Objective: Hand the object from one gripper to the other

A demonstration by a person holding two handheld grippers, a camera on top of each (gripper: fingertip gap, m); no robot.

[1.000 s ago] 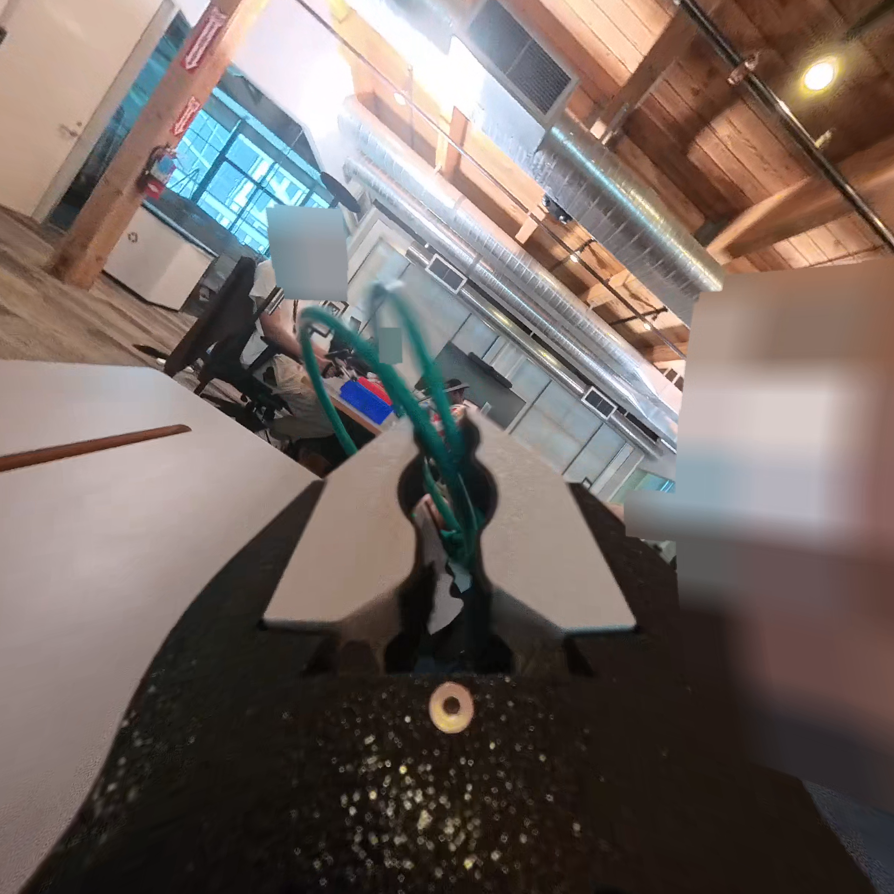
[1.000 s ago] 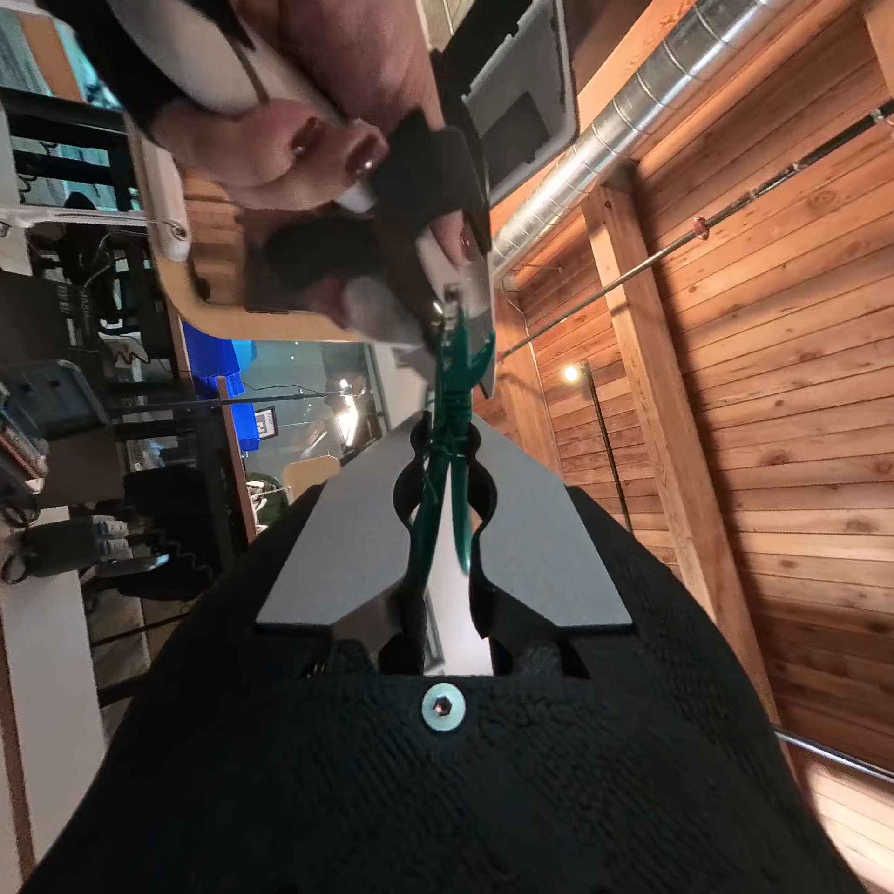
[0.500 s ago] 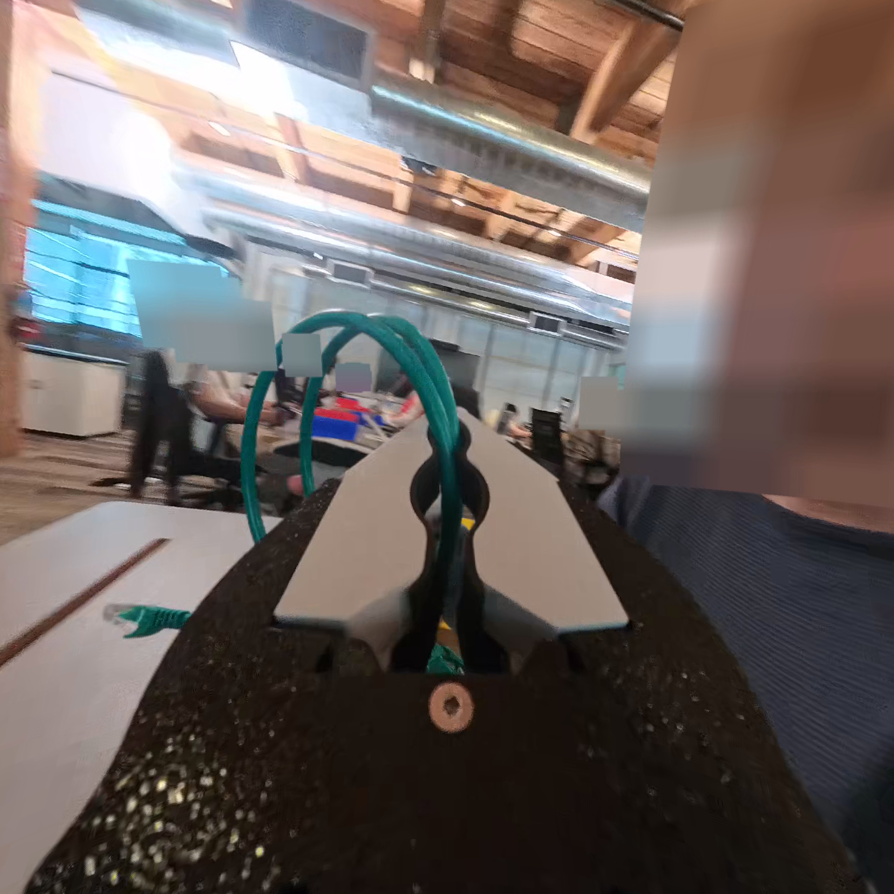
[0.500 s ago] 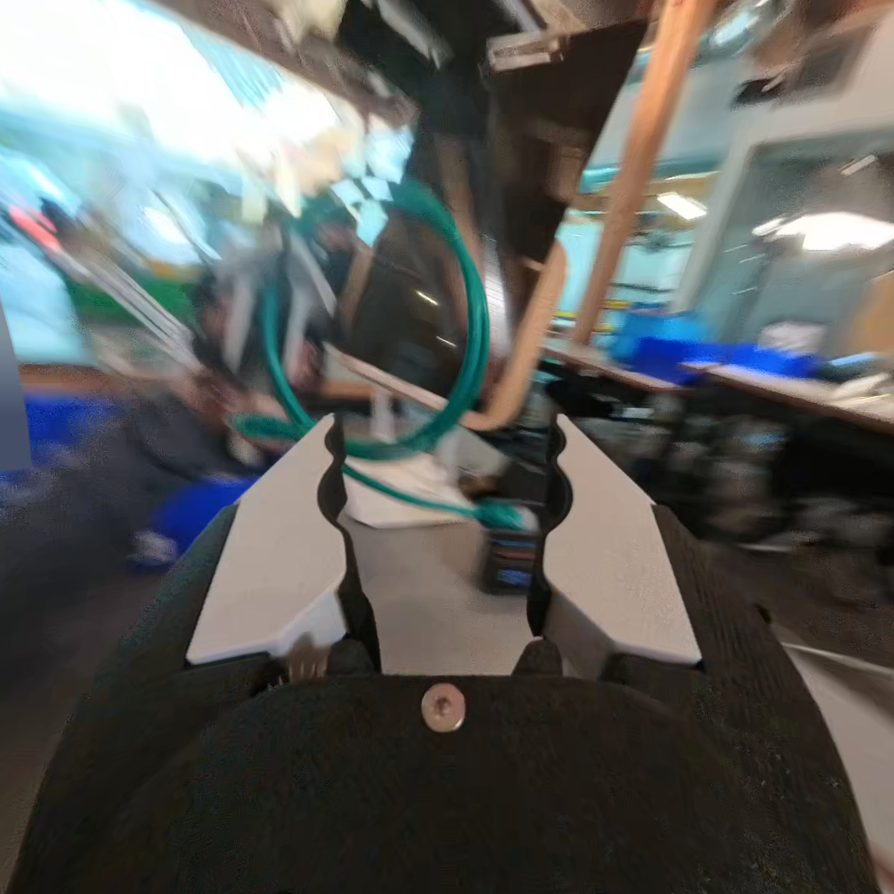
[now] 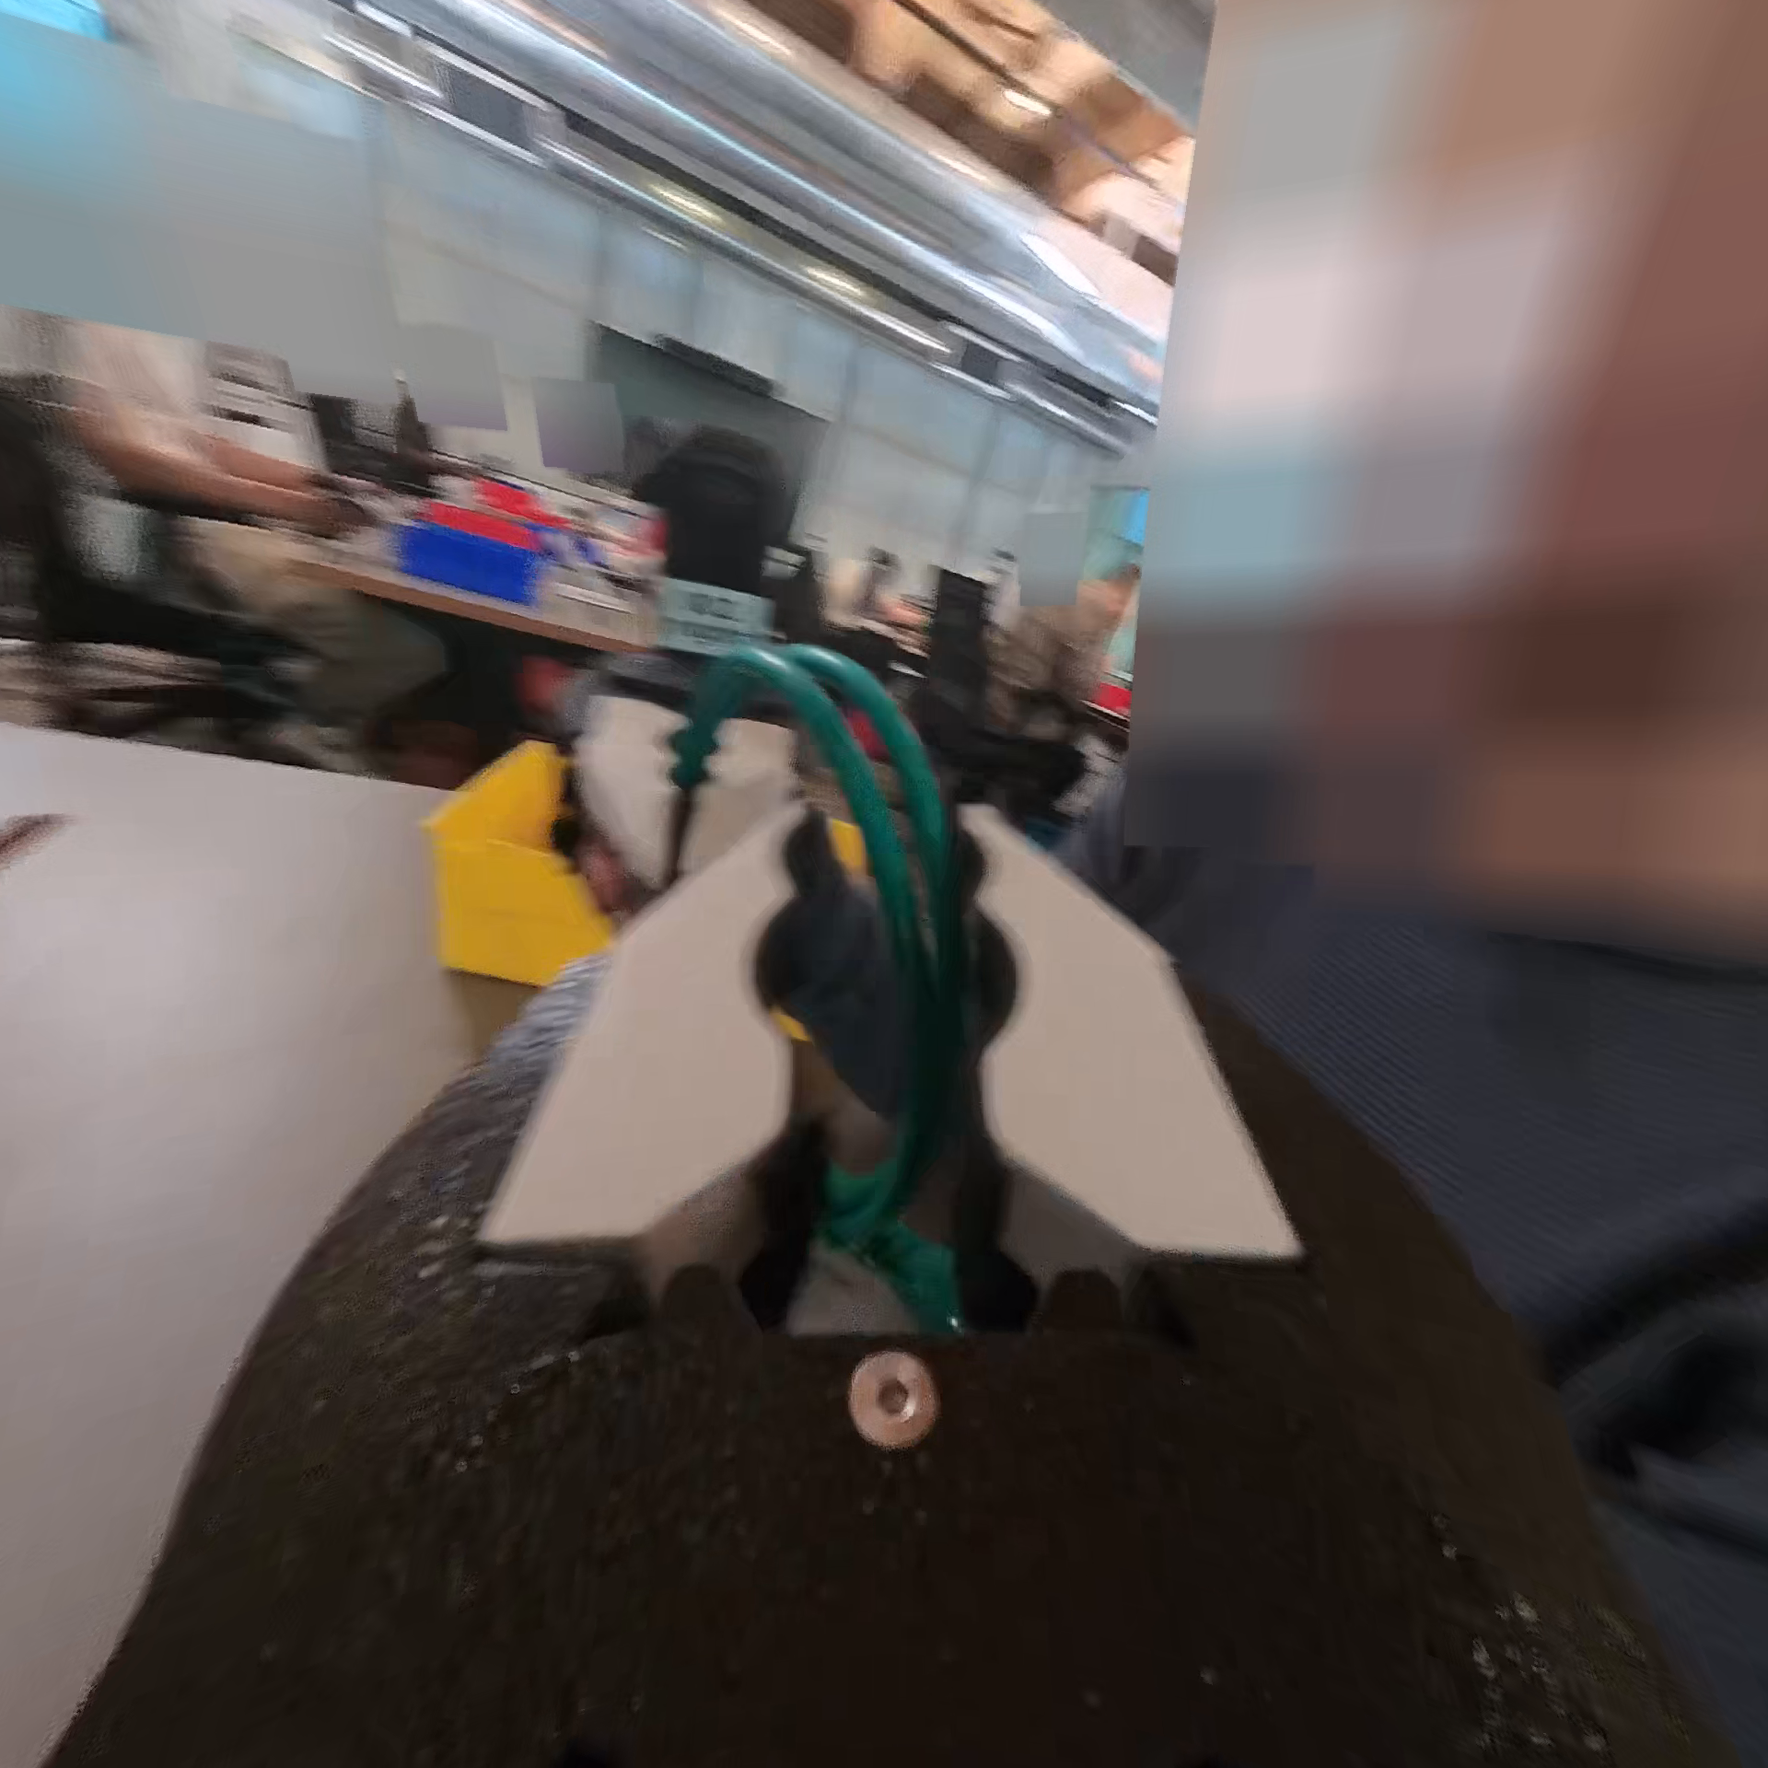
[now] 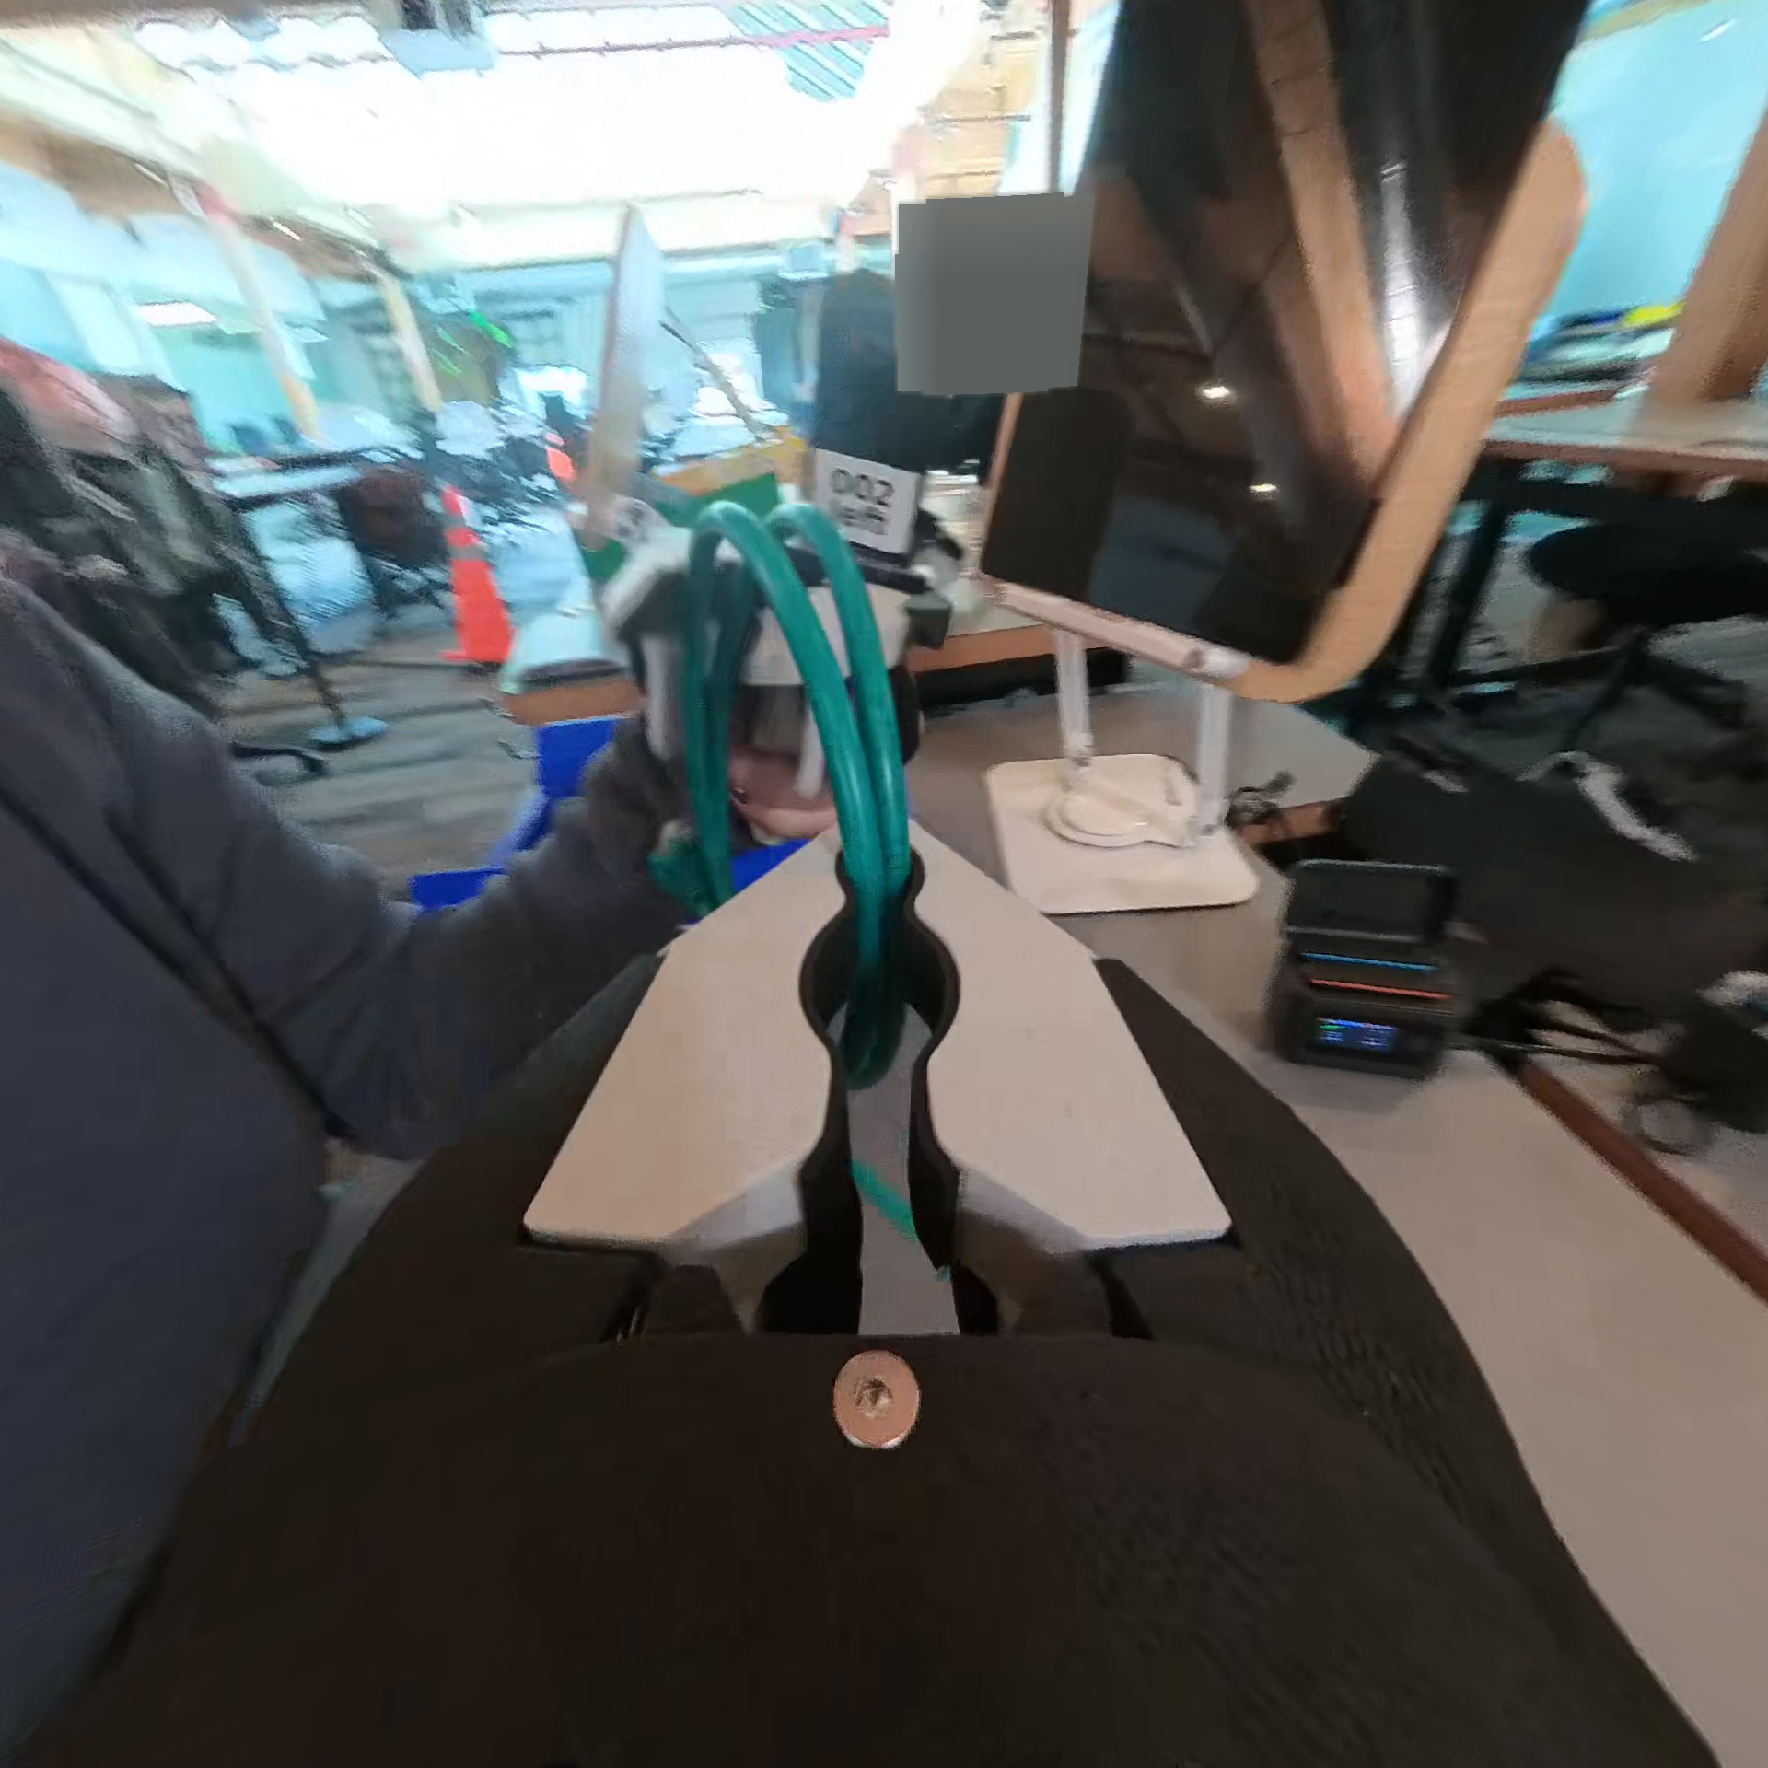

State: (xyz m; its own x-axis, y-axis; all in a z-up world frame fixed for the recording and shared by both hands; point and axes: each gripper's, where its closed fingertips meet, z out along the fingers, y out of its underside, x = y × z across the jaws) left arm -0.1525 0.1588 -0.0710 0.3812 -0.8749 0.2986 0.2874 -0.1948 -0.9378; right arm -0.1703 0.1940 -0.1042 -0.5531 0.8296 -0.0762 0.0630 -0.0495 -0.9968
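Note:
A coiled green cable (image 5: 899, 861) loops up between the jaws of my left gripper (image 5: 880, 832). These jaws stand apart, wider than the cable's two strands, and its tied end sits at their base. My right gripper (image 6: 875, 861) is shut on the same green cable (image 6: 842, 689), which arches up and away to the left gripper (image 6: 660, 612) beyond it. In the left wrist view the right gripper (image 5: 689, 784) shows just past my fingertips, at the loop's far end. Both views are motion-blurred.
A yellow bin (image 5: 488, 880) sits on the pale table (image 5: 191, 1005) to the left. A phone on a white stand (image 6: 1119, 842), a wooden-edged board and a small black device (image 6: 1359, 966) stand to the right. The person's dark sleeve (image 6: 287, 909) fills the left side. My hands' fingertips stand some 6 cm from each other. The small black device (image 6: 1359, 966) lies around 30 cm away from my right fingertips.
The right gripper, open half a second ago, has closed on the cable loop. The left gripper's jaws have parted from the cable they were gripping. Both views have swung downward.

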